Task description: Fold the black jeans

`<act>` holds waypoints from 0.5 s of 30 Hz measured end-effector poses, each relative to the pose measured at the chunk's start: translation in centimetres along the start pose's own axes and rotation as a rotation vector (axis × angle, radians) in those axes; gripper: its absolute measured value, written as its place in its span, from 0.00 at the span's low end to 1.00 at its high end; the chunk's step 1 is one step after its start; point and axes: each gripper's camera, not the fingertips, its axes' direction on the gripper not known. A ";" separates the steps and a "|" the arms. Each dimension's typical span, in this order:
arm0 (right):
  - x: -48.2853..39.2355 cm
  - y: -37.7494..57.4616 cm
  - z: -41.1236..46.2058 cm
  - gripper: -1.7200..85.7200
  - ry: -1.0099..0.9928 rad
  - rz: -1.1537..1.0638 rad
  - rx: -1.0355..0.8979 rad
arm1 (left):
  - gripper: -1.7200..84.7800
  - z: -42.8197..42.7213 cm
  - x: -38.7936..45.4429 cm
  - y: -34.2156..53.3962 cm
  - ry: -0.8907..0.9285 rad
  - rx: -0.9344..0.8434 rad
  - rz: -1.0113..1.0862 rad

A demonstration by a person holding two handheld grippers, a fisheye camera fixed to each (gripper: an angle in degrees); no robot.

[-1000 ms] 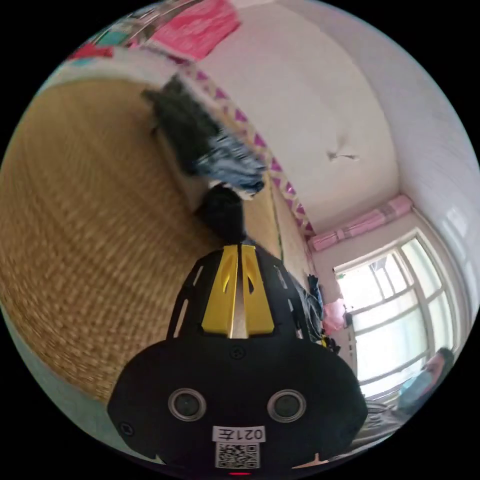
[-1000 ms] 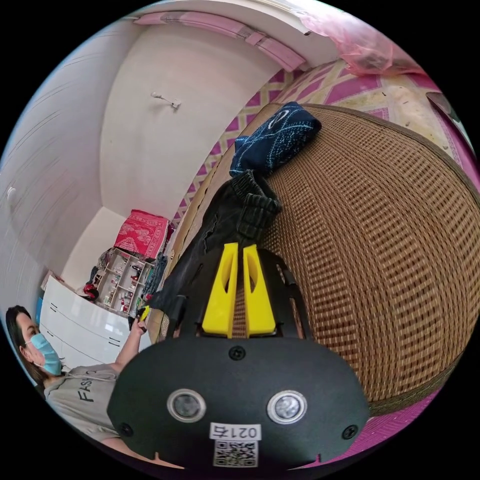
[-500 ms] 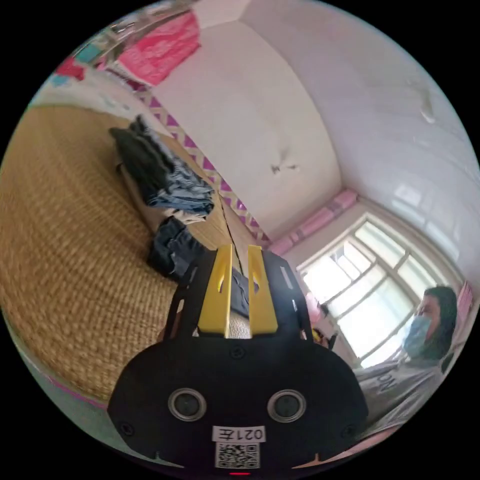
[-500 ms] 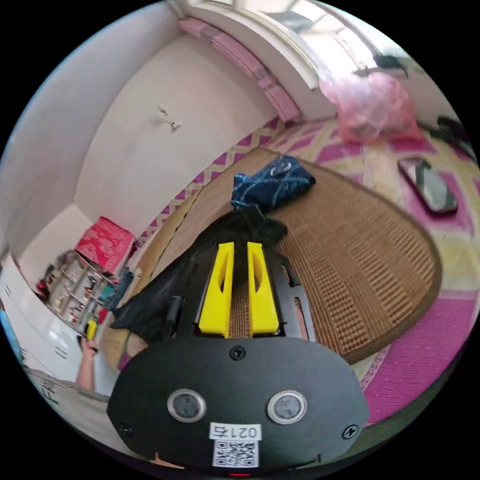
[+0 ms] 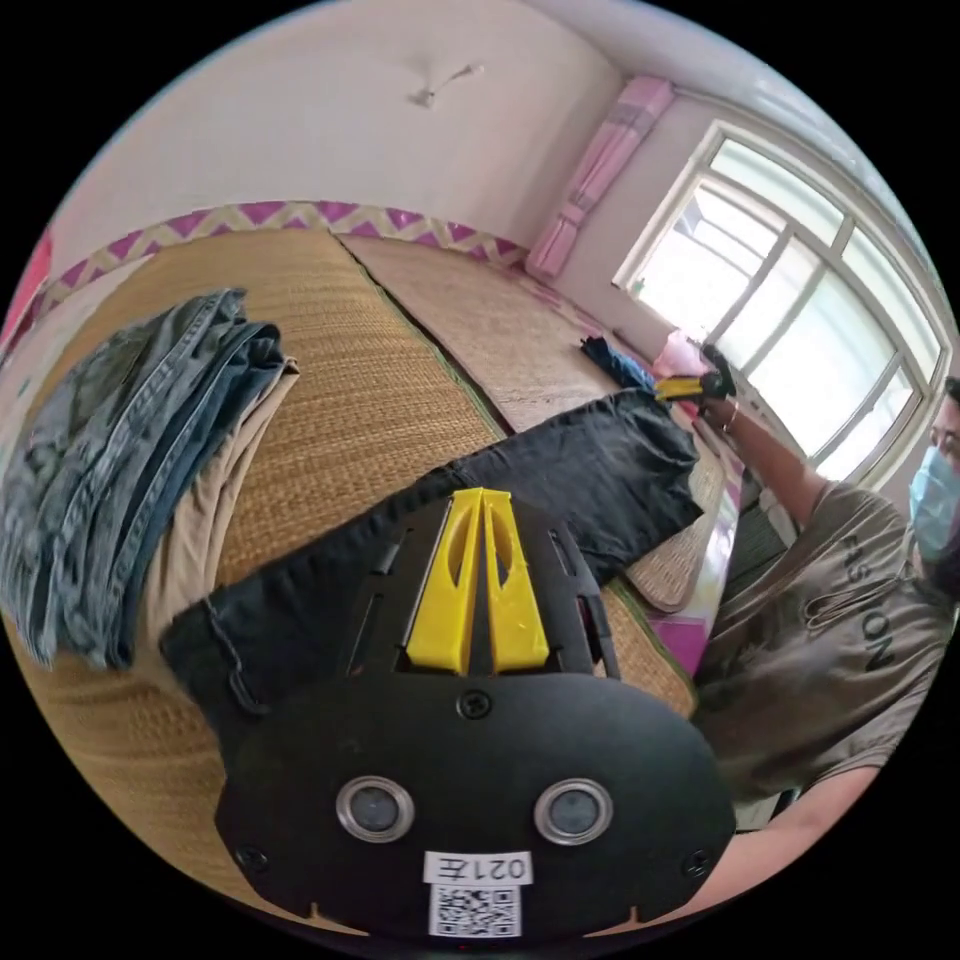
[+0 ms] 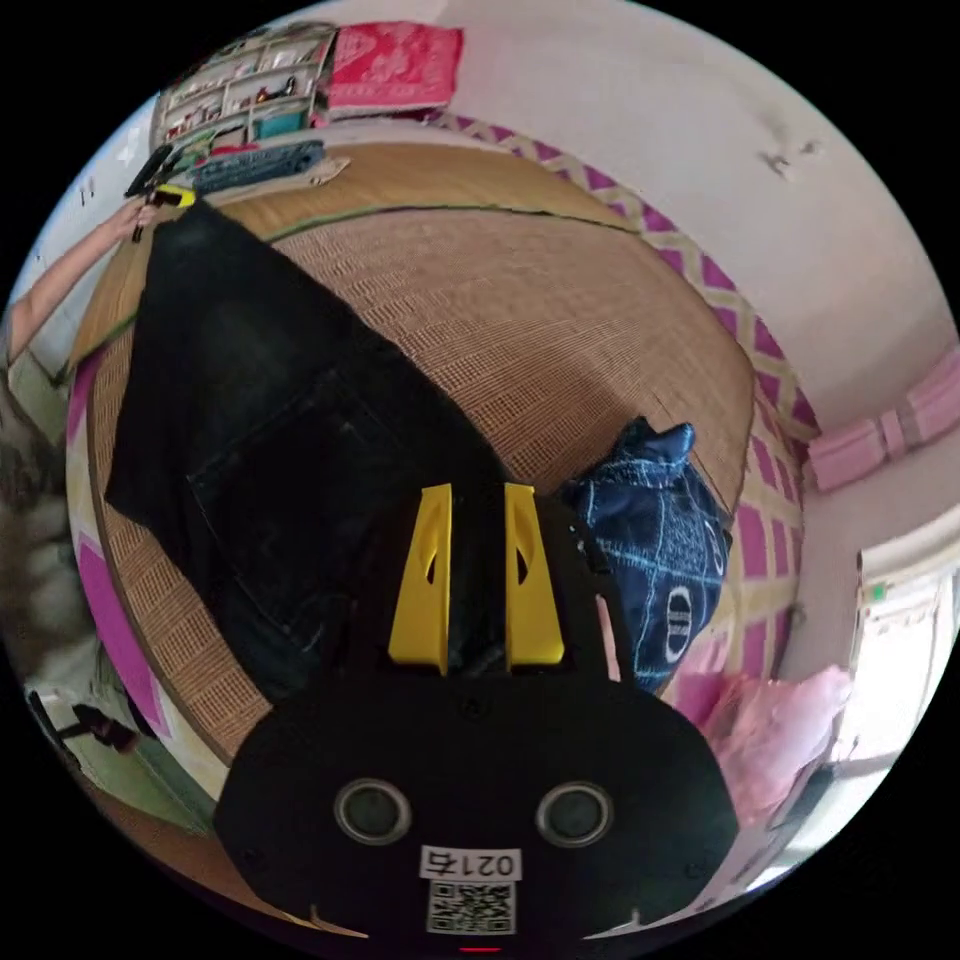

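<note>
Mat (image 5: 380,360): woven straw, spread under everything.
Black jeans (image 6: 260,430): stretched flat across the mat between both grippers.
Folded stack (image 5: 120,430): denim, left of the jeans.
Blue cloth (image 6: 655,540): beside the right gripper.
Left gripper (image 5: 482,495): jaws together on the jeans' edge.
Right gripper (image 6: 476,492): jaws slightly apart, black fabric between; grip unclear.

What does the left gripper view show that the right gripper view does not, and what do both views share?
Left gripper view alone: a stack of folded blue jeans, a large window.

Right gripper view alone: a dark blue patterned cloth beside the black jeans, shelves against the far wall.

Both: the black jeans stretched out on the woven mat, with the left gripper and right gripper at opposite ends.
</note>
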 end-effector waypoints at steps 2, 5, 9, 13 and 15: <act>1.0 -2.4 1.0 0.12 -0.005 -0.038 -0.044 | 0.06 2.8 1.7 -2.5 -0.032 -0.065 0.105; 2.1 -5.0 2.5 0.08 -0.043 -0.099 -0.126 | 0.14 5.9 3.2 -4.7 -0.008 -0.149 0.216; 2.3 -5.3 0.4 0.02 -0.057 -0.134 -0.076 | 0.17 8.9 4.2 -6.0 -0.037 -0.282 0.260; 2.9 -2.9 -2.6 0.01 -0.082 -0.071 0.054 | 0.16 10.6 5.8 -6.2 -0.107 -0.347 0.334; 3.1 -1.2 -4.0 0.01 -0.097 -0.031 0.114 | 0.15 11.1 6.3 -6.3 -0.111 -0.365 0.349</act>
